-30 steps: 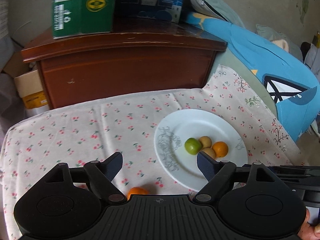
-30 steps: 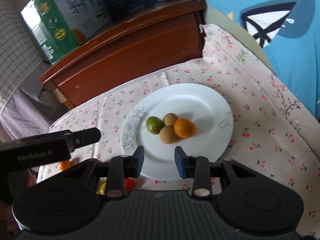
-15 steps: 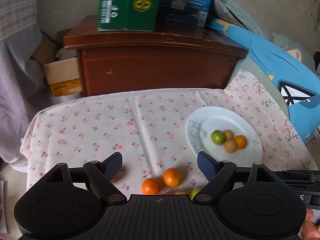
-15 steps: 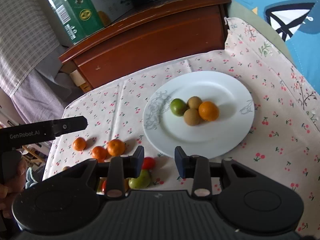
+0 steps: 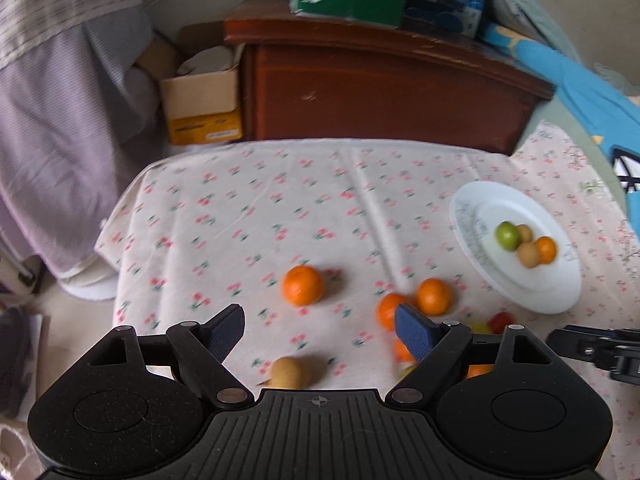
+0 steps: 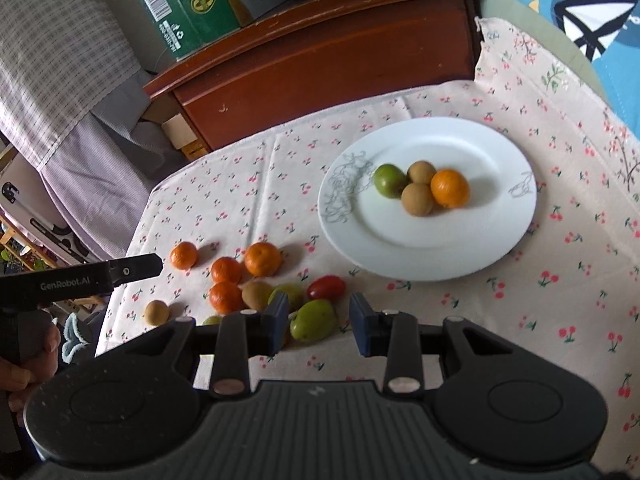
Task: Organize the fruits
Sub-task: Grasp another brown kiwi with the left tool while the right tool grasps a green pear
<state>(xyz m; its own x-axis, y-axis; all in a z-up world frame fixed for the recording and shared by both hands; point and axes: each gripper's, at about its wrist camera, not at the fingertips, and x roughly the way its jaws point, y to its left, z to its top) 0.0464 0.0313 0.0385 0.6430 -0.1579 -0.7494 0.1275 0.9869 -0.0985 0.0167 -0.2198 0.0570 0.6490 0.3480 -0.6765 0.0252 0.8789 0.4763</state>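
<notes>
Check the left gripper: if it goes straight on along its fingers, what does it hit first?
Probably bare tablecloth, hedged since depth is unclear. The left gripper is open and empty, angled down at the cloth. Nearest fruits to that line are the lone orange ahead and the small brown fruit low between its fingers.

The whole left wrist view is smeared by motion, the left gripper (image 5: 320,330) hides parts of several fruits low down, a green fruit (image 6: 211,320) peeks out behind the right gripper (image 6: 319,318), and the green carton (image 6: 192,4) is cut off by the top edge.
</notes>
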